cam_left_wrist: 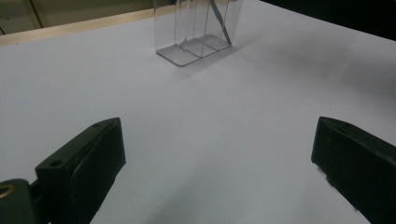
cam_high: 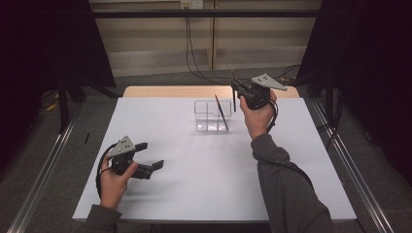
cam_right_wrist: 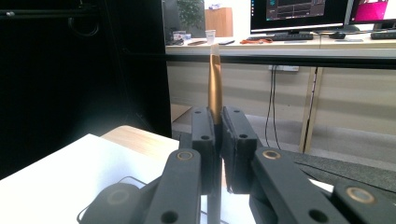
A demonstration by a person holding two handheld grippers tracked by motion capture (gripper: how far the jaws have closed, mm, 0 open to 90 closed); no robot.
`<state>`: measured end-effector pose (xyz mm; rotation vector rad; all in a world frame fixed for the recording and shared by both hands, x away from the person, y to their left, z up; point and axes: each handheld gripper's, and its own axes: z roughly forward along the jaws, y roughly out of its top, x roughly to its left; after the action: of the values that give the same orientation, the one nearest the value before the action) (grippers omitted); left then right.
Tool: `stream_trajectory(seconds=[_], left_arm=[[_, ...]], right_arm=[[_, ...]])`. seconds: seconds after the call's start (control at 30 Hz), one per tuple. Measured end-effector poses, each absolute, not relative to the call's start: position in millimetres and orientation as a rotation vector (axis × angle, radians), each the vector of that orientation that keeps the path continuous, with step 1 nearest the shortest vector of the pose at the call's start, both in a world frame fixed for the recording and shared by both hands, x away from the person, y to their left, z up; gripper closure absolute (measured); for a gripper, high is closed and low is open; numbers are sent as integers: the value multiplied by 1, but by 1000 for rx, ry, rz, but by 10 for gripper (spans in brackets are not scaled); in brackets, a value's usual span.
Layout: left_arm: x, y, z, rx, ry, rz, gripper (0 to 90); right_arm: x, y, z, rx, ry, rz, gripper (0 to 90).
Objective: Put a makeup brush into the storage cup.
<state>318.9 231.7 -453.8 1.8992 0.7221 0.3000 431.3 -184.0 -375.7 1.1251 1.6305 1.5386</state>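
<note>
right gripper (cam_high: 235,92), upper right of the high view, clamps a slim gold-brown pencil (cam_right_wrist: 215,88) upright, just beside the clear plastic divided holder (cam_high: 206,116); left gripper (cam_high: 149,155), lower left, gapes empty.

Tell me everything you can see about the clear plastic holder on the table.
The clear plastic holder is a see-through box, open on top, split by thin inner walls into compartments. It stands upright on the white table, toward the far middle. A thin dark stick leans inside its right compartment, poking above the rim. Neither gripper touches it.
</note>
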Motion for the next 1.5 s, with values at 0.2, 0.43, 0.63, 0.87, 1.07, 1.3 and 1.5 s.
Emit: stream_trajectory(seconds=[0.2,0.43,0.63,0.87,1.07,1.3,1.5], left_arm=[[319,232,-454,1892,721,297,25],[319,233,-453,1897,726,308,25],[318,231,-454,1900,716,299,25],[318,232,-452,1900,724,316,25],[317,231,-452,1895,715,304,25],[317,233,-451,1899,719,315,25],[317,232,-451,1893,722,317,25]], right_arm=[[432,-181,-376,1116,1639,1547,844],[434,-178,-378,1111,1646,1553,844],[435,-174,-380,1103,1652,1562,844],[437,-172,-383,1098,1655,1567,844],[438,-167,-385,1095,1667,1558,844],[437,-165,-386,1091,1676,1557,844],[437,-162,-387,1090,1681,1558,844]])
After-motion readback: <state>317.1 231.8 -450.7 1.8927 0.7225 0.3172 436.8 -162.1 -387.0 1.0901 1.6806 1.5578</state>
